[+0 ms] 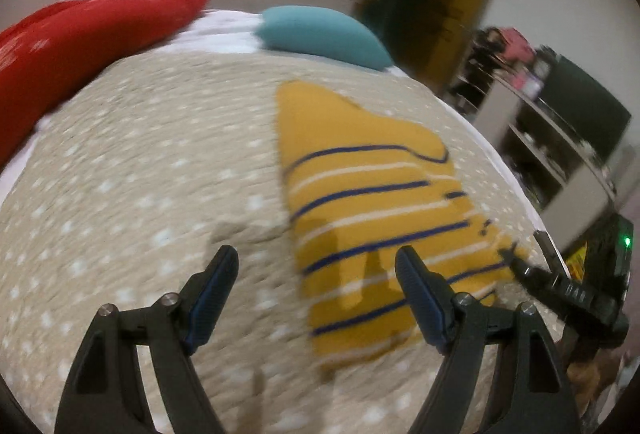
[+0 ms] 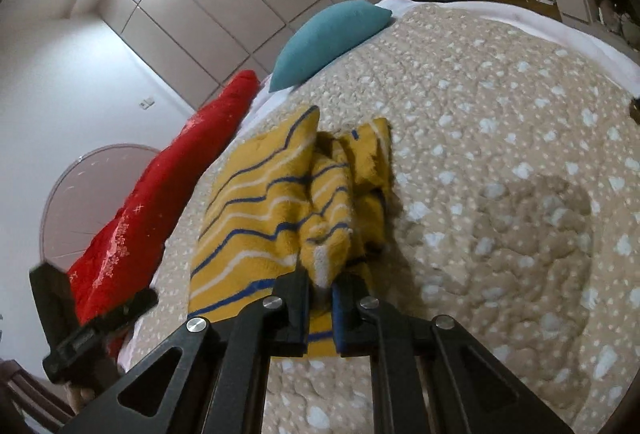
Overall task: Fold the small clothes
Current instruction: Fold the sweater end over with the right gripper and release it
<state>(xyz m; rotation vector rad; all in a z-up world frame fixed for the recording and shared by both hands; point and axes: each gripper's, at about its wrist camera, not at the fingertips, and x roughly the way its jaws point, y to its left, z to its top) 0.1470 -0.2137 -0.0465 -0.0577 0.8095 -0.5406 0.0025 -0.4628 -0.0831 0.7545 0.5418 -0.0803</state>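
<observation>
Right wrist view: the mustard-yellow fleece garment with blue and white stripes (image 2: 272, 202) lies on the beige spotted quilted bed (image 2: 500, 162), one bunched edge clamped in the right tool (image 2: 320, 298). Soft, light and limp, it is best taken at corners. The left tool (image 1: 316, 266) hovers, jaws apart, holding nothing.

My small garment (image 2: 272, 210) is mustard-yellow knit with thin navy and white stripes. It lies on the bed, mid-frame in my right view, its near edge bunched and lifted into a ridge. In my left view it (image 1: 372, 202) spreads right of centre, apparently folded, though blur softens its outline.
</observation>
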